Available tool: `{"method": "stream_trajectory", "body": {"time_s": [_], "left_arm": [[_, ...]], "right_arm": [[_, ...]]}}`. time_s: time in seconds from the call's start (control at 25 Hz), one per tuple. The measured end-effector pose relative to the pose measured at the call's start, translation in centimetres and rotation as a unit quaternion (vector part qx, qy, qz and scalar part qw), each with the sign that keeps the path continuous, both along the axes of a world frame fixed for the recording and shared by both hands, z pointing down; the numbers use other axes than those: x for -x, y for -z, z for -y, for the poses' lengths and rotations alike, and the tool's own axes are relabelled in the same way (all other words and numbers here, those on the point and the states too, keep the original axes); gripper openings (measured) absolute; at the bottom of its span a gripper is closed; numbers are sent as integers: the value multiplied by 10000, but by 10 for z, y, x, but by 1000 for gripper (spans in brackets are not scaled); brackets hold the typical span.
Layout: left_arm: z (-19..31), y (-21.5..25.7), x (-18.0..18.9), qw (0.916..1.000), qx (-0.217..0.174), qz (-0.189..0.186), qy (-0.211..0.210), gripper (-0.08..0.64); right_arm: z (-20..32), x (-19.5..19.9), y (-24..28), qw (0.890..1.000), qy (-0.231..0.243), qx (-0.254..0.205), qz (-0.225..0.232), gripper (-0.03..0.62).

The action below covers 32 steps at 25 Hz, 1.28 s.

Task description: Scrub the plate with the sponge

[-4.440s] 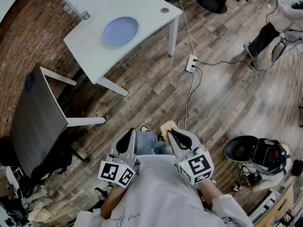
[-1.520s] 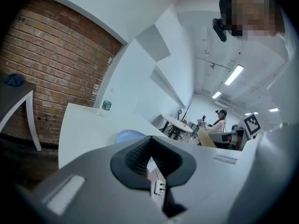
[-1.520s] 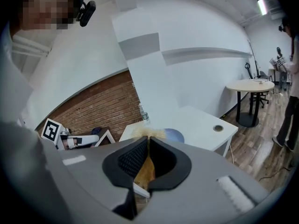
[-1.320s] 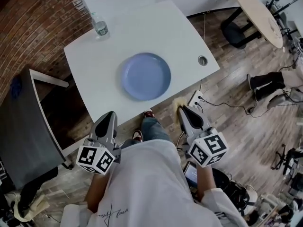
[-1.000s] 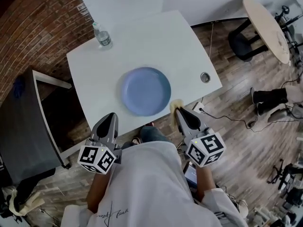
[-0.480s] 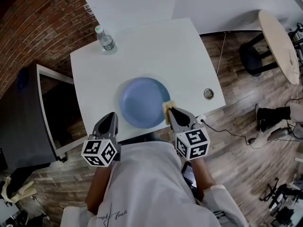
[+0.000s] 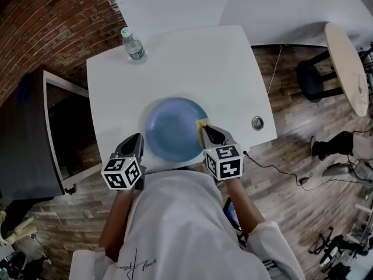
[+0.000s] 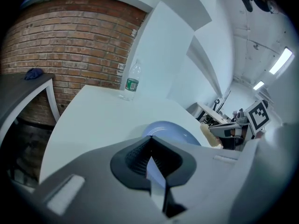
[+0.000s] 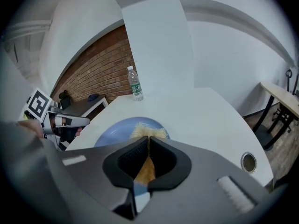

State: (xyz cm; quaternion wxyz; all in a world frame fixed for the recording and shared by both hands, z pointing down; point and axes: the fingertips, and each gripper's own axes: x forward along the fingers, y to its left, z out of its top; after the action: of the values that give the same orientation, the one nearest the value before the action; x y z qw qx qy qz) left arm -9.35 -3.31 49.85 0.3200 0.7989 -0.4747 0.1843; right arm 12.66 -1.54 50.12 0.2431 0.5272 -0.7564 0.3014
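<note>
Now, head view, what changed: both grippers have come down and forward from off the near edge of the bench. We judge the approach done and the scrubbing about to start.
Head view, right gripper: the sponge pokes out past its tips and now lies over the right rim of the plate. A moment ago it hung short of that rim.
Head view, left gripper: its tips sit just off the plate's near-left rim, apart from it.
Head view, materials: the plate is round, shallow, smooth and pale blue. The bench is white and matt with rounded corners. A clear water bottle stands well beyond both sets of tips.
Left gripper view, fingers: clenched tip to tip on nothing, their dark pads ribbed. The plate lies just beyond the tips and to their right.
Left gripper view, role: we guess this gripper is there to steady the plate, which it does not yet touch.
Right gripper view, fingers: grasping the sponge, a yellow, porous piece with a frayed edge. It is squeezed thin between the pads and fans out ahead of the tips.
Right gripper view, contact: the sponge hangs over the plate's near part. We cannot tell whether it presses on it.
Right gripper view, bench: a round, metal-rimmed cable hole lies well right of the tips.
</note>
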Motion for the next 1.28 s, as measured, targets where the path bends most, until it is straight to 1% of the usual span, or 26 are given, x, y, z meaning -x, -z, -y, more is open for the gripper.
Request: {"method": "stream_trajectory", "body": {"time_s": [0.24,0.4,0.72,0.96,1.2,1.28], "left_arm": [[19,-30,-2,9997,226,71,-81,14],[23,-44,-10,9989,392,48,-239,55],[29,-66,-17,9964,648,166,-512,95],[29,-74,-17,9952,732,233,-611,83],[29,-78,-21,9940,805,247,-705,73],[29,-80,-23,9936,818,241,-745,57]], "right_arm": [[20,5,-18,9996,33,247,-107,20],[28,6,-29,9991,11,400,-160,20],[48,13,-51,9964,-168,809,-196,20],[60,11,-64,9933,-493,1031,-181,18],[68,12,-74,9908,-657,1146,-304,18],[70,13,-77,9902,-713,1153,-332,18]]}}
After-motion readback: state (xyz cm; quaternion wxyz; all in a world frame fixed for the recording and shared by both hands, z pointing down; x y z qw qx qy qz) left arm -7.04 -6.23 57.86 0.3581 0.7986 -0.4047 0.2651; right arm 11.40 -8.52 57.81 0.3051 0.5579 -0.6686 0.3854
